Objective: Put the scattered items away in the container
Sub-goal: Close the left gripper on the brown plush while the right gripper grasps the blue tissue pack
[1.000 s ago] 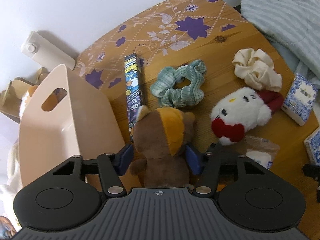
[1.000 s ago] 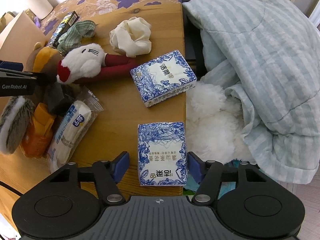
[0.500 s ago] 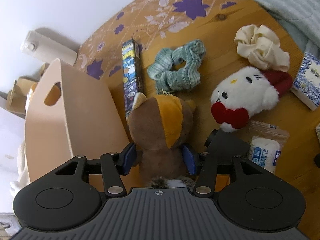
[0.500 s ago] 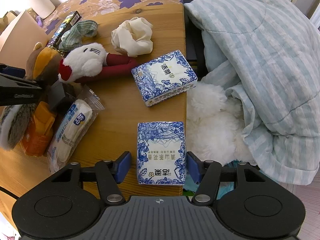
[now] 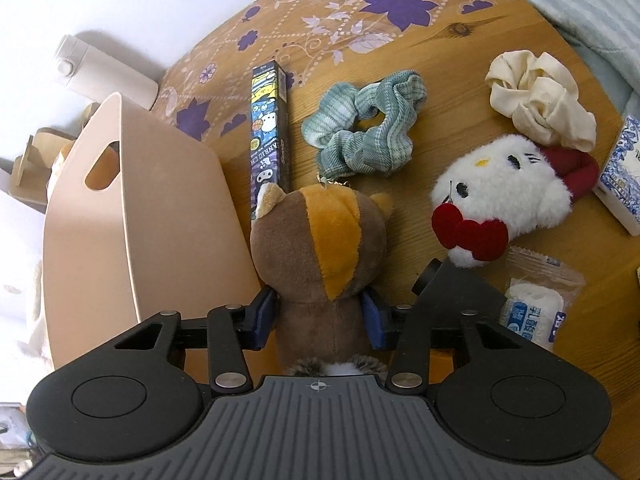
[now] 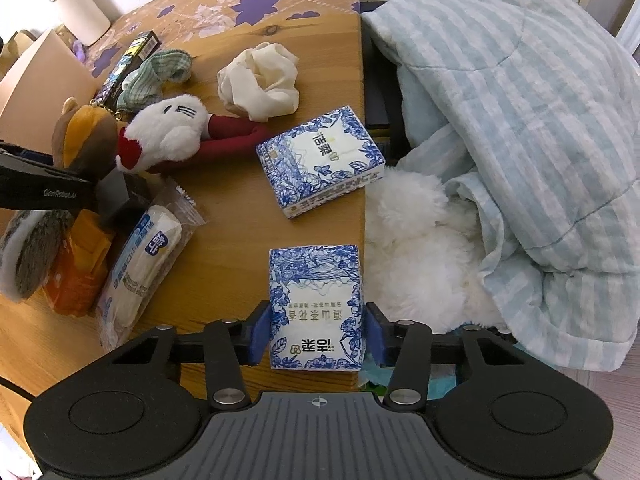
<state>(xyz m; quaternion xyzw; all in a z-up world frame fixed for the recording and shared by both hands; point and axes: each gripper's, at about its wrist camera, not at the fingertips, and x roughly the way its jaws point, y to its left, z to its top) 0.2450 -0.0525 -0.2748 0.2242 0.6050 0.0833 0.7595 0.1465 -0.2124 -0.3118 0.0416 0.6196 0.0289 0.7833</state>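
A brown and orange plush toy [image 5: 320, 240] lies on the wooden table beside the beige container [image 5: 132, 216]. My left gripper [image 5: 318, 316] has its jaws closing, and the blue pads press the toy's body from both sides. In the right wrist view, a blue-patterned tissue pack [image 6: 316, 292] lies at the table's edge. My right gripper [image 6: 316, 332] is closing on it, both pads touching its sides. Scattered around are a green scrunchie [image 5: 360, 136], a cream scrunchie [image 5: 540, 104], a white plush with a red bow [image 5: 504, 200], a dark printed box [image 5: 269, 136], a wipes packet [image 5: 532, 312] and a second tissue pack [image 6: 320, 160].
A white bottle [image 5: 108, 76] stands behind the container by the wall. A striped blue blanket [image 6: 520, 120] and a white fluffy cushion [image 6: 416, 240] lie just past the table's right edge. An orange packet [image 6: 76, 276] sits under the left gripper's body.
Both pairs of jaws have narrowed: the left onto the brown plush toy, the right onto the tissue pack. The left gripper has tilted slightly nearer the toy.
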